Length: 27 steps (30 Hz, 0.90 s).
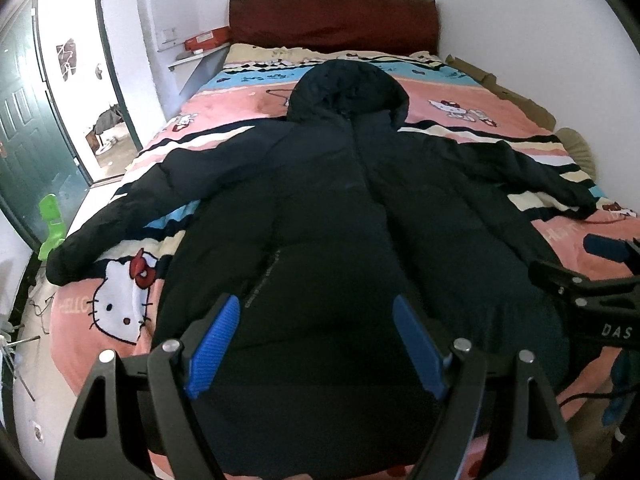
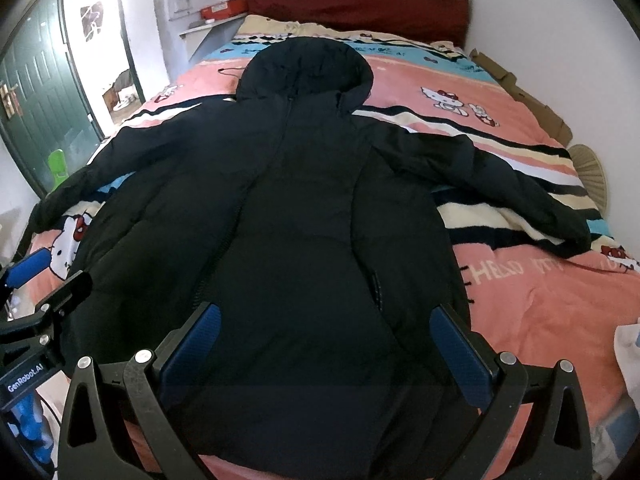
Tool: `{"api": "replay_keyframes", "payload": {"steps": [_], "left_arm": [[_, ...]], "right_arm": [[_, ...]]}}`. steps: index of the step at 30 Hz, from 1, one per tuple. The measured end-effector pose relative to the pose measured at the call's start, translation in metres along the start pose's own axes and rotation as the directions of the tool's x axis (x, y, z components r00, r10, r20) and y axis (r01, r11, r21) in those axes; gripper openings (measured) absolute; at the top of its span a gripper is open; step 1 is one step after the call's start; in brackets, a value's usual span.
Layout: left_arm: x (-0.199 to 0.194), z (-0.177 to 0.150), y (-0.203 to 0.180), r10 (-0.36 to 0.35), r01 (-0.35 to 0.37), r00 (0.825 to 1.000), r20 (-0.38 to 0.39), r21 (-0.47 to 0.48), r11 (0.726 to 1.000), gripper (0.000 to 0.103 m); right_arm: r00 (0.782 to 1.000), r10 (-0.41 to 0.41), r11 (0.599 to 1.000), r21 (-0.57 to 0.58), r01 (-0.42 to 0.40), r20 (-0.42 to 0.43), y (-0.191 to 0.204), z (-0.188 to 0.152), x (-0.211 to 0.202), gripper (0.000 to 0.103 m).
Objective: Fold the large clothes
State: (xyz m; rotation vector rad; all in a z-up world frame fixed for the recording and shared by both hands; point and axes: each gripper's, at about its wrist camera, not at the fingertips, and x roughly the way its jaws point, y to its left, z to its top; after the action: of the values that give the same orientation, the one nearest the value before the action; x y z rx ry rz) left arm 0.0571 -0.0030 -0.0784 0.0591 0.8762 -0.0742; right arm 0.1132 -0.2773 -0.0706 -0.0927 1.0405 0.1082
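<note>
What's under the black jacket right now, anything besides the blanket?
The black jacket lies spread flat on the Hello Kitty blanket, which shows all around it. Whatever sits directly beneath the jacket is covered and cannot be seen.

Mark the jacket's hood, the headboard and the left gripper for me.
jacket's hood (image 1: 348, 88): left wrist view, middle of the hood.
headboard (image 2: 356, 0): right wrist view, centre of the red panel.
left gripper (image 1: 316, 344): left wrist view, midway between its fingertips.

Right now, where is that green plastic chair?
The green chair stands on the floor left of the bed, near the dark green door, beyond the jacket's sleeve.
</note>
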Motion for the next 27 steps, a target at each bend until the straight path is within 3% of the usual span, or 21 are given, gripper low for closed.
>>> {"api": "replay_keyframes", "payload": {"steps": [27], "left_arm": [[-0.025, -0.003, 0.003, 0.019, -0.019, 0.998, 0.057, -0.013, 1.0, 0.079]], "right_arm": [[0.999, -0.007, 1.0, -0.019, 0.008, 0.034, 0.001, -0.005, -0.011, 0.103]]}}
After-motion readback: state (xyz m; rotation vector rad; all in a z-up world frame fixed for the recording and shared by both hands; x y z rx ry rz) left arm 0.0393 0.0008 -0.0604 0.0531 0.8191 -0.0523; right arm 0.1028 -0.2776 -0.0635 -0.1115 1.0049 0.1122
